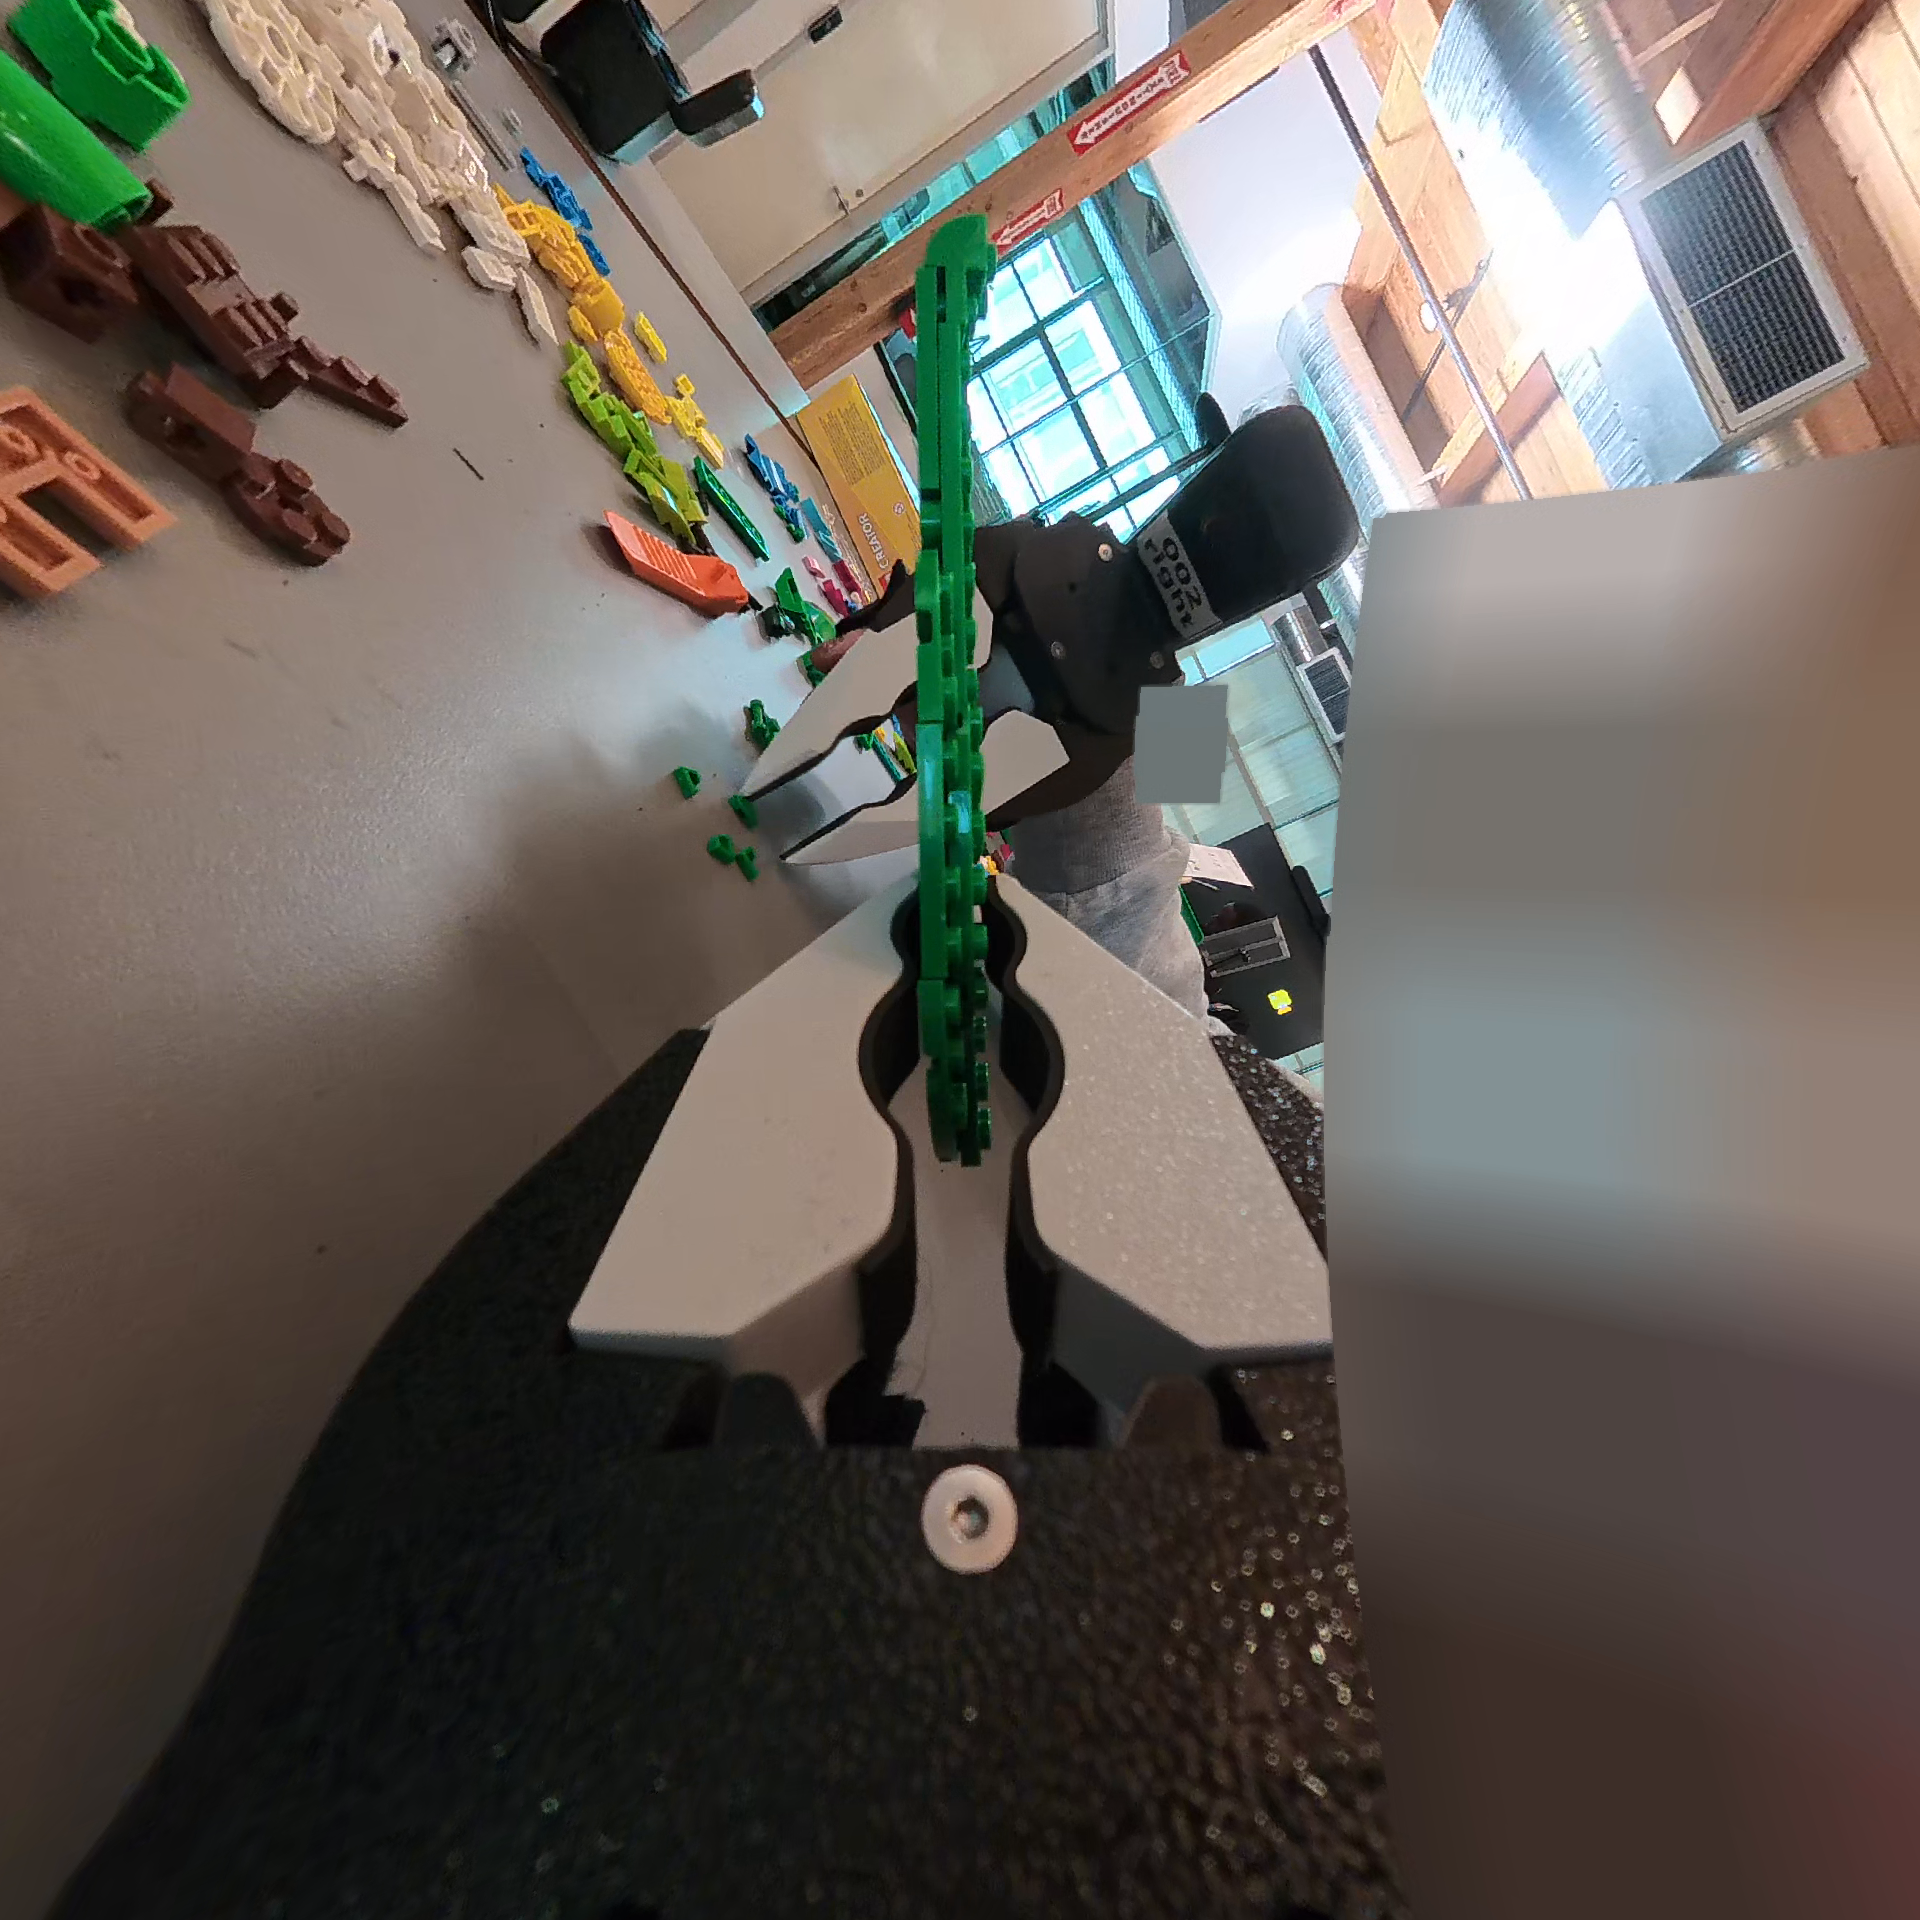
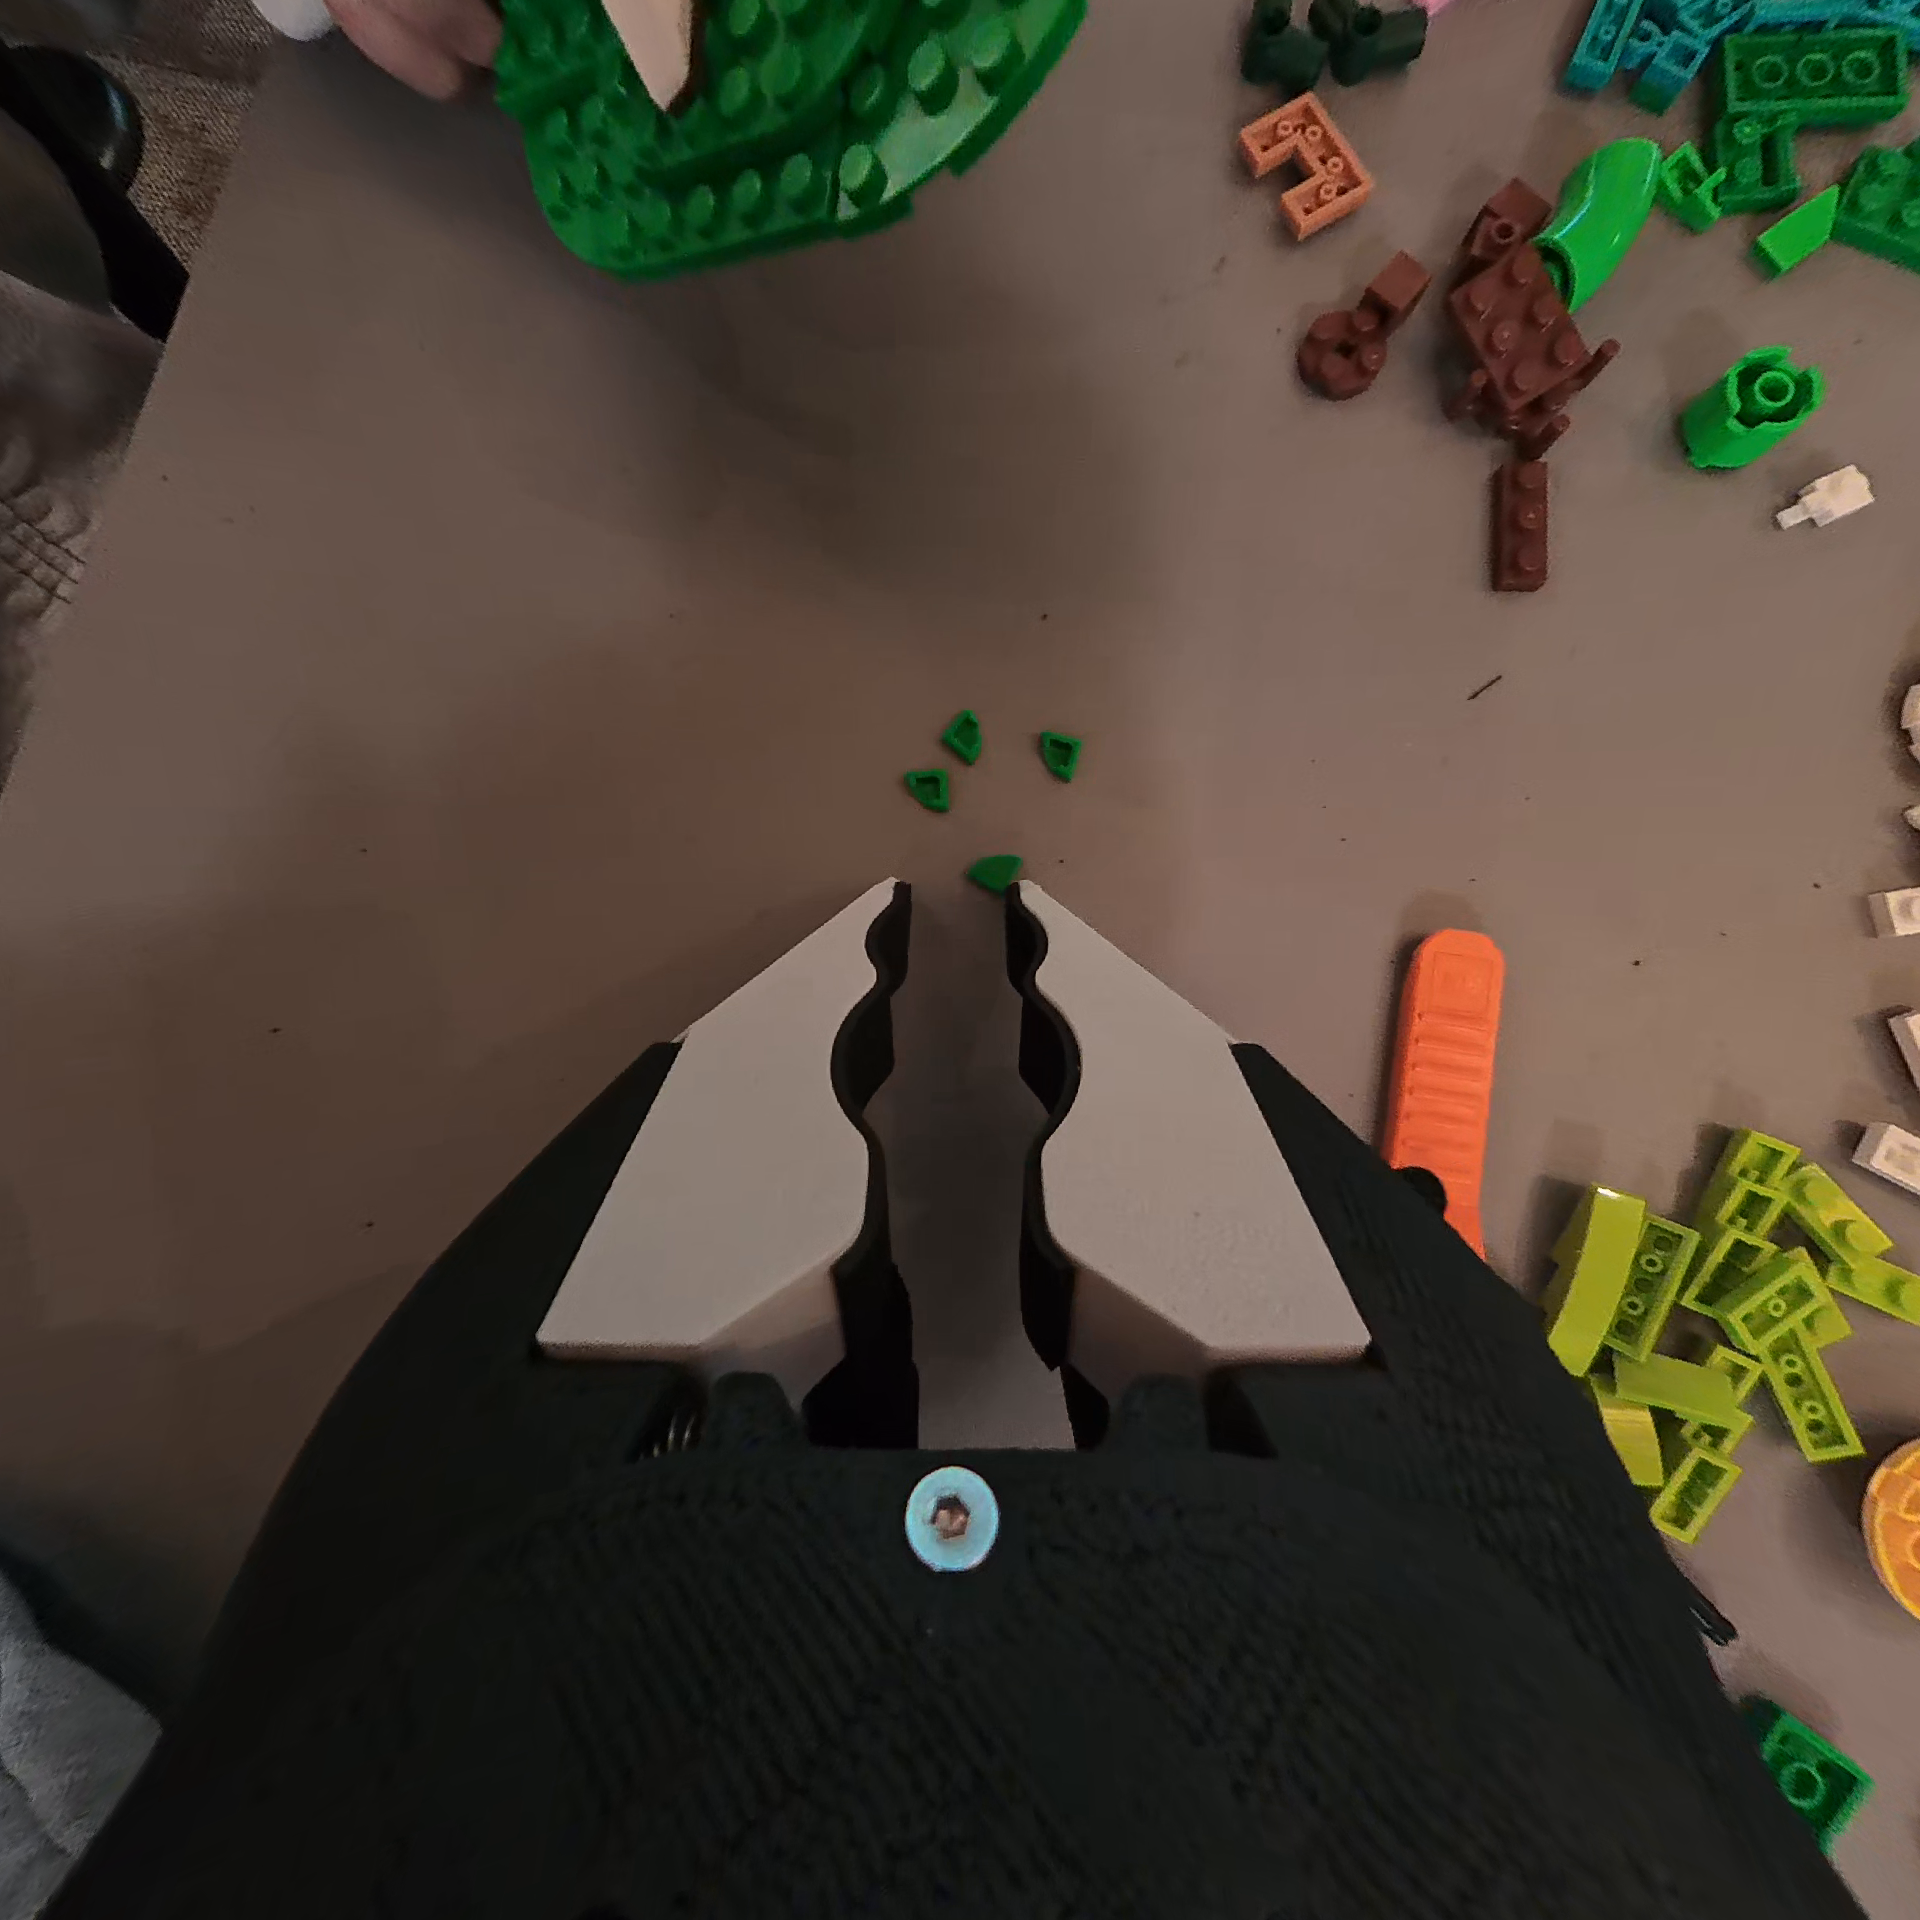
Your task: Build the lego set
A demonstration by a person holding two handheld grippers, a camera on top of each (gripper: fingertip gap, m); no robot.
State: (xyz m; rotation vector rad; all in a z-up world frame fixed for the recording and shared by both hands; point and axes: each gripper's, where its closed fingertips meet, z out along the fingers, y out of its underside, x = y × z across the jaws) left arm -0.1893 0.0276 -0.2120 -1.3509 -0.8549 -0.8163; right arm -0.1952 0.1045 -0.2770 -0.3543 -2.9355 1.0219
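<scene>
My left gripper (image 1: pixel 956 904) is shut on a flat green brick assembly (image 1: pixel 948 665), held on edge above the grey table; it also shows at the top of the right wrist view (image 2: pixel 748 156). My right gripper (image 2: pixel 958 894) is open, low over the table (image 2: pixel 520 623). A small green wedge piece (image 2: pixel 995 871) lies just ahead of its right fingertip (image 2: pixel 1023 896), and no pad presses on it. Three more small green pieces (image 2: pixel 961 736) lie a little farther ahead. The right gripper also shows in the left wrist view (image 1: pixel 774 821), behind the green assembly.
An orange brick separator (image 2: pixel 1444 1070) lies right of my right gripper. Lime bricks (image 2: pixel 1725 1309) are piled at the right edge. Brown pieces (image 2: pixel 1507 312), a tan bracket (image 2: pixel 1307 161) and green bricks (image 2: pixel 1756 405) lie at the upper right. White and yellow pieces (image 1: pixel 416 135) lie far across the table. The left gripper's tips are roughly 11 centimeters from the right gripper's.
</scene>
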